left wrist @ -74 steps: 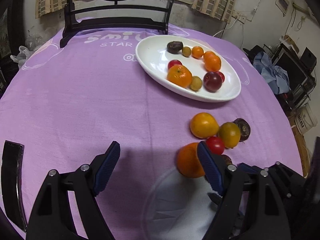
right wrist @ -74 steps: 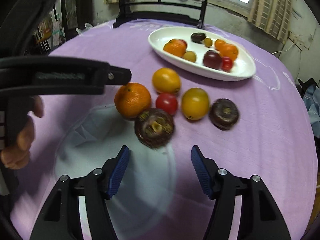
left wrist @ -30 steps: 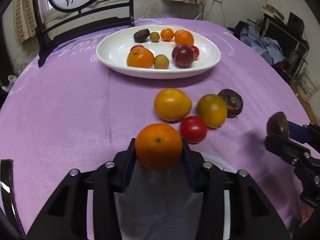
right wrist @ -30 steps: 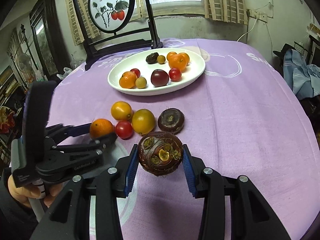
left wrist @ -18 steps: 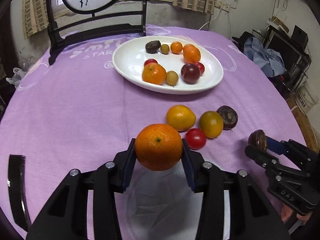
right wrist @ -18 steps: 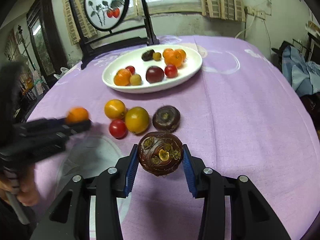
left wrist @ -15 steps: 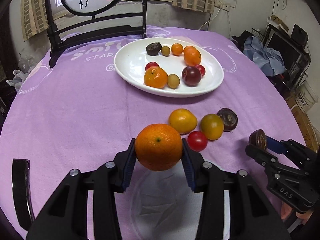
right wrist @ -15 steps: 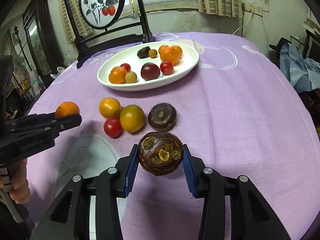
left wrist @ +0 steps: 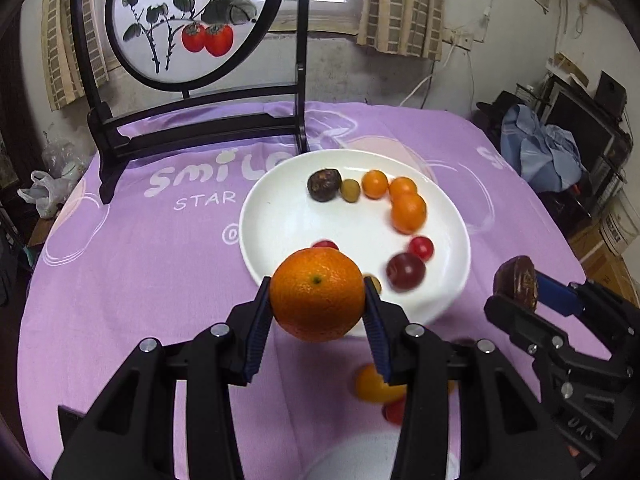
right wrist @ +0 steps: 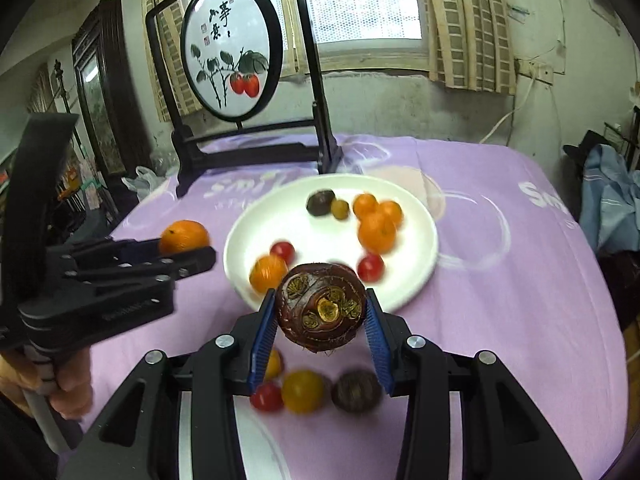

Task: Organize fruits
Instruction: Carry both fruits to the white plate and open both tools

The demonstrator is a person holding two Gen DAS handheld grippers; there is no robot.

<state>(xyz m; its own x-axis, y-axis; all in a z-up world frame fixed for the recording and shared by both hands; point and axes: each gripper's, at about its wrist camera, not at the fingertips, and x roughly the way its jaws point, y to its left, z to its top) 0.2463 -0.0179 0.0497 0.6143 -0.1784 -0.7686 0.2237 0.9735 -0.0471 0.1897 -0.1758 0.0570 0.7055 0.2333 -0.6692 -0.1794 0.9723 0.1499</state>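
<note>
Left hand-held gripper (left wrist: 317, 322): clamps orange (left wrist: 317, 293), above bench, before plate (left wrist: 272, 220).
Right hand-held gripper (right wrist: 320, 338): clamps mangosteen (right wrist: 321, 306), above bench.
Plate: 9 fruits.

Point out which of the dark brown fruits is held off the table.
The dark brown fruit clamped in the right gripper is. Another lies on the white plate, and a third sits on the purple cloth.

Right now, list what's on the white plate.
On the plate: a dark fruit, green fruit, oranges, red tomatoes, plum. The held orange hides more.
</note>
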